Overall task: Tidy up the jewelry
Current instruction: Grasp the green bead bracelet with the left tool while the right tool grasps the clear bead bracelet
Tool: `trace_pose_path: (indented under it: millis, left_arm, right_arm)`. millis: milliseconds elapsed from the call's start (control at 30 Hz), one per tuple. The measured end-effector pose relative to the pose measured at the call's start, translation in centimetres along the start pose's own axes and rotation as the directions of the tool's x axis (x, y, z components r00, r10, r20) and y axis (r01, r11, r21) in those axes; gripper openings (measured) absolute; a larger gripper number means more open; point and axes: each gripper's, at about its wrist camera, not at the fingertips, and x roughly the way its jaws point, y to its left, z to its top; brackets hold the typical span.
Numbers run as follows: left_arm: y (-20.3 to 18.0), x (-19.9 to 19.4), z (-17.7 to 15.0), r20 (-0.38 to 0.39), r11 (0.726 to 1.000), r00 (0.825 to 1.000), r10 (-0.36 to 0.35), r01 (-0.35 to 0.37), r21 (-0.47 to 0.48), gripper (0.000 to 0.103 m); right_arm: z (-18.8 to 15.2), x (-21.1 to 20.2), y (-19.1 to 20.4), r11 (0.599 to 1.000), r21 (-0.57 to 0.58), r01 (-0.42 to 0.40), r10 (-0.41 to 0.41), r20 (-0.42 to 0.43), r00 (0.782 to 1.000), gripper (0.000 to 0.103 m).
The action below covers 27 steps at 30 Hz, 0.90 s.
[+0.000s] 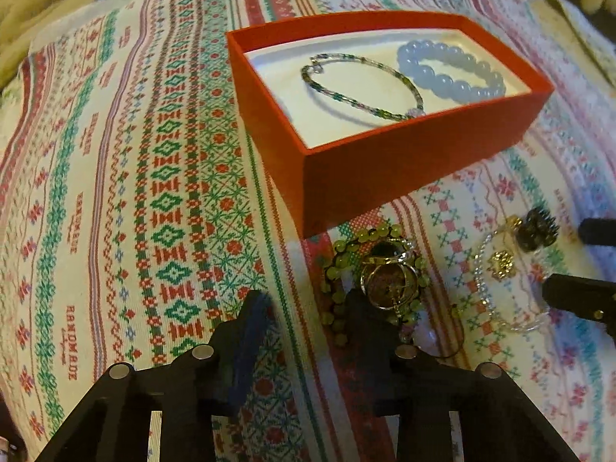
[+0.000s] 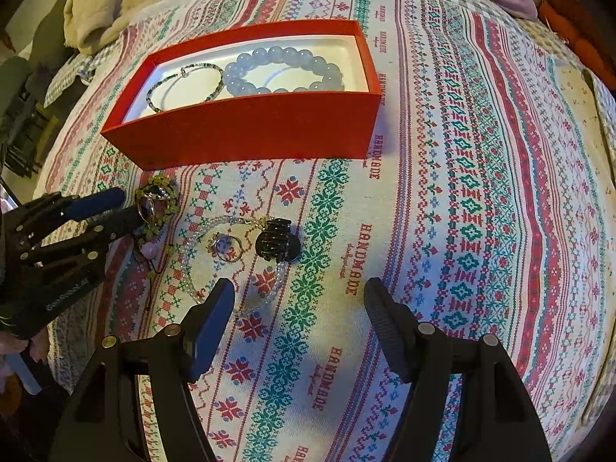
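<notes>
A red box [image 1: 404, 161] [image 2: 250, 131] sits on the patterned cloth and holds a pale blue bead bracelet [image 1: 450, 71] [image 2: 285, 69] and a thin beaded bangle [image 1: 358, 88] [image 2: 184, 84]. In front of it lie a green bead bracelet with gold rings [image 1: 381, 273] [image 2: 158, 200], a clear bead bracelet with a gold charm ring [image 1: 500, 269] [image 2: 227, 248] and a black hair claw [image 1: 537, 227] [image 2: 275, 244]. My left gripper [image 1: 308, 308] [image 2: 127, 206] is open, its right finger touching the green bracelet pile. My right gripper [image 2: 298, 300] is open and empty, just in front of the clear bracelet.
The cloth [image 2: 462, 231] covers a rounded surface. A beige blanket [image 2: 127, 4] lies at the back left and orange fabric [image 2: 577, 27] at the back right. Dark furniture stands past the left edge.
</notes>
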Motion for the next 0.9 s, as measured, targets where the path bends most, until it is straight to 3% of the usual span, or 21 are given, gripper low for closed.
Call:
trace_pose_path:
  millis: [67,200,433,633,767,900]
  left_arm:
    - [-0.3,0.1,0.1,0.003,1.000,1.000,0.016,-0.016,0.014,0.031]
    - [-0.7,0.2,0.1,0.003,0.998,0.999,0.049,-0.049,0.047,0.006]
    - [0.0,-0.9,-0.1,0.006,0.999,0.999,0.035,-0.035,0.024,0.002]
    - [0.3,-2.1,0.1,0.031,1.000,1.000,0.003,-0.003,-0.003,0.002]
    - [0.1,-3.1,0.3,0.055,1.000,0.998,-0.017,0.018,-0.011,0.002]
    - [0.0,-3.9,0.4,0.068,0.999,0.997,-0.037,0.038,-0.014,0.002]
  right_arm:
    - [-0.1,0.1,0.1,1.000,-0.007,0.008,-0.008,0.000,1.000,0.072]
    - [-0.2,0.2,0.4,1.000,-0.017,0.023,-0.023,0.002,1.000,0.072]
    - [-0.1,0.4,0.8,0.999,-0.016,0.045,-0.045,0.004,0.999,0.070]
    - [-0.1,1.1,1.9,0.997,-0.042,0.058,-0.057,0.008,0.998,0.047]
    - [0.1,1.5,2.5,0.999,-0.046,0.021,-0.022,-0.007,1.000,0.023]
    - [0.4,1.7,2.5,1.000,-0.025,-0.017,0.017,-0.027,1.000,0.010]
